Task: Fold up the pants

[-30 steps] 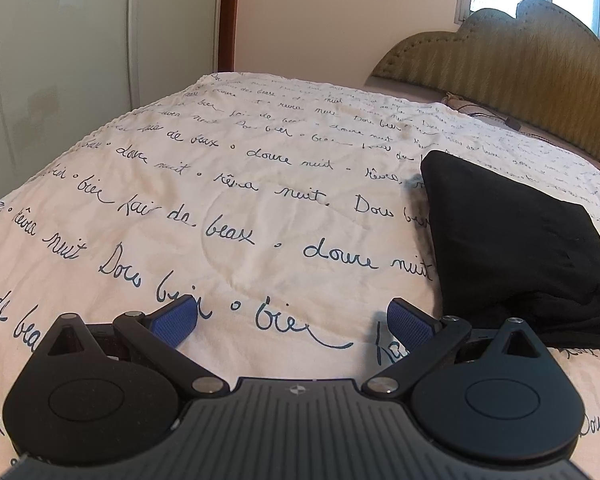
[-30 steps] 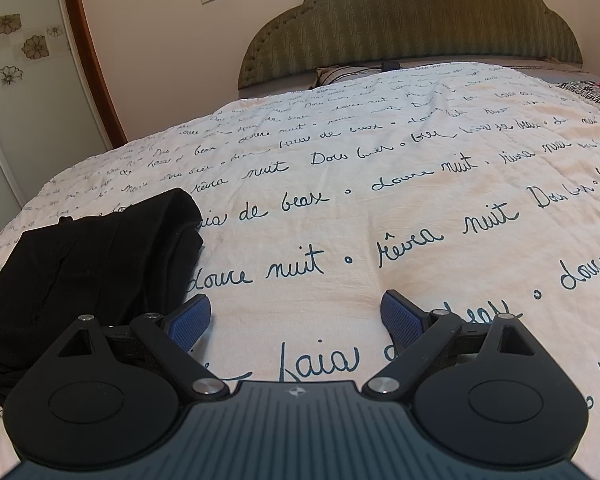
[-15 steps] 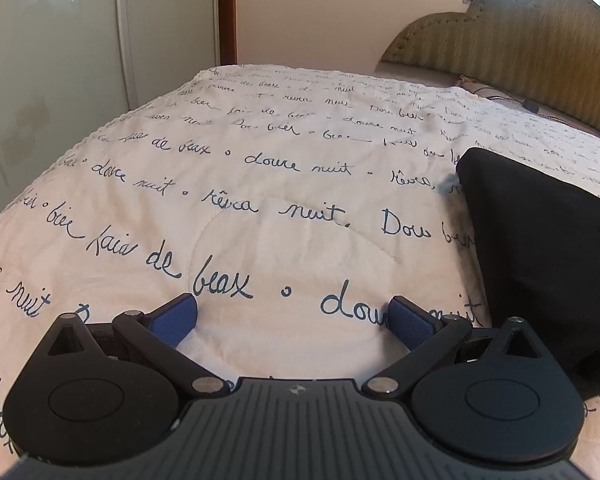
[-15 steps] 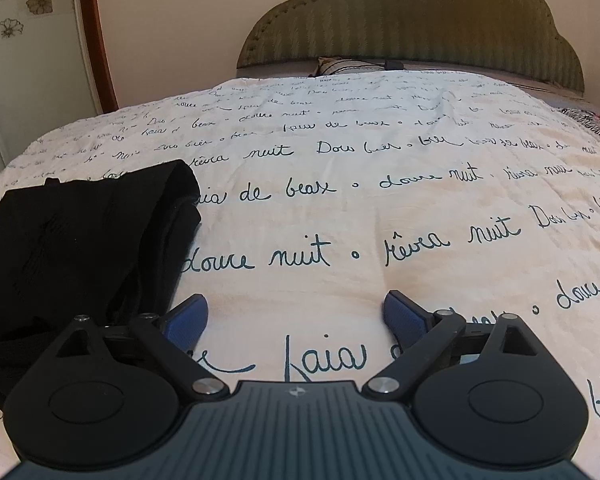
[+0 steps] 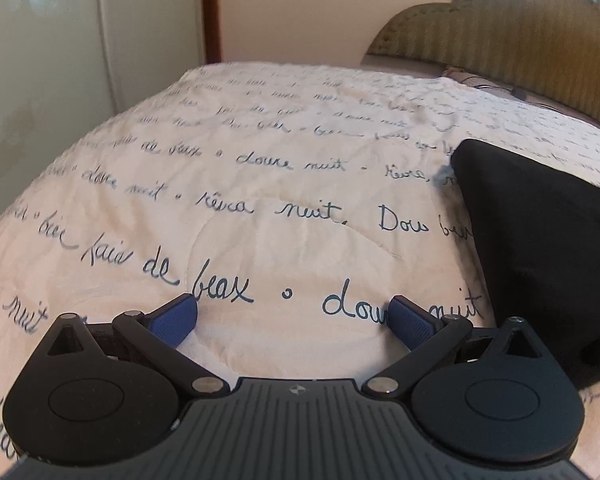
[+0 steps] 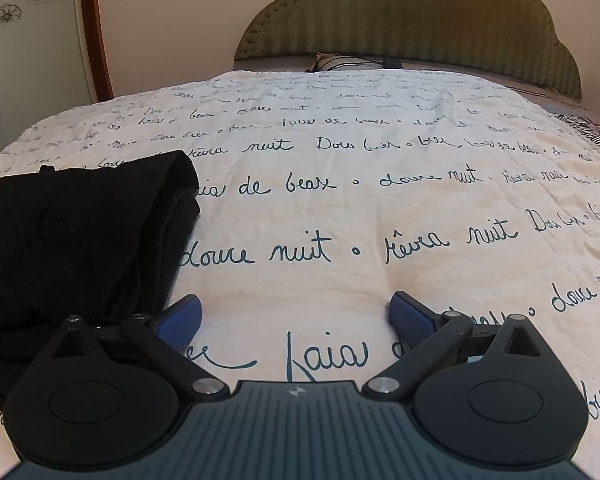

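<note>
Since a second ago I have lowered and pushed both tools forward over the bed, so the pants sit larger and nearer the frame edges now.

In my left wrist view, the black pants fill the right side of the frame, folded into a flat bundle lying on the white bedspread. Their near corner points toward the upper middle, and the long axis runs from there down to the lower right edge. My left gripper is spread wide, its blue pads apart over the printed writing, holding nothing and just left of the pants. The green headboard stands at upper right.

In my right wrist view, the pants lie at the left of the frame, the folded edge rounded toward the centre, layers stacked. My right gripper is likewise wide open and empty; its left pad sits just beside the cloth's edge; I cannot tell whether they touch. The headboard spans the top.
</note>
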A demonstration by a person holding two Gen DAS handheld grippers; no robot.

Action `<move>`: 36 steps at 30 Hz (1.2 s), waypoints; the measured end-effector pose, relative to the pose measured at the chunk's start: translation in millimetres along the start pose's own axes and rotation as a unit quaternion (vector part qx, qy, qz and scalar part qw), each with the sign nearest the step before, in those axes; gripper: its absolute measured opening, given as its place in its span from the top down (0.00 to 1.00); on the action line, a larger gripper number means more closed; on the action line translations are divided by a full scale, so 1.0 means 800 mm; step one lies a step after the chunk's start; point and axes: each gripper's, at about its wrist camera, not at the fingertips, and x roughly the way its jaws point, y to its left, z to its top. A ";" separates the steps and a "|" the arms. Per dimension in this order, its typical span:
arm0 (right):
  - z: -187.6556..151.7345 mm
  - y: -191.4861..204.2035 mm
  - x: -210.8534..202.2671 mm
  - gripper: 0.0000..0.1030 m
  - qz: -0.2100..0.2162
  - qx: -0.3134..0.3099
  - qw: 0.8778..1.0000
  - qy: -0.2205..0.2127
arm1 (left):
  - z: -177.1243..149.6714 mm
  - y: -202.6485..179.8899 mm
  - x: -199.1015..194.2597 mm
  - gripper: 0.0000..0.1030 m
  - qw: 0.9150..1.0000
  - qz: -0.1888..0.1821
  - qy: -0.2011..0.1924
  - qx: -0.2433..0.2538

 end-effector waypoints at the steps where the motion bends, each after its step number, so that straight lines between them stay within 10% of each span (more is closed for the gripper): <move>1: -0.001 0.000 -0.001 0.01 -0.001 0.002 1.000 -0.001 | 0.000 0.001 0.001 0.00 1.000 -0.005 -0.002 0.002; 36: -0.006 0.004 0.002 0.00 -0.006 0.001 1.000 -0.003 | -0.004 -0.001 0.001 0.00 1.000 0.002 -0.012 -0.004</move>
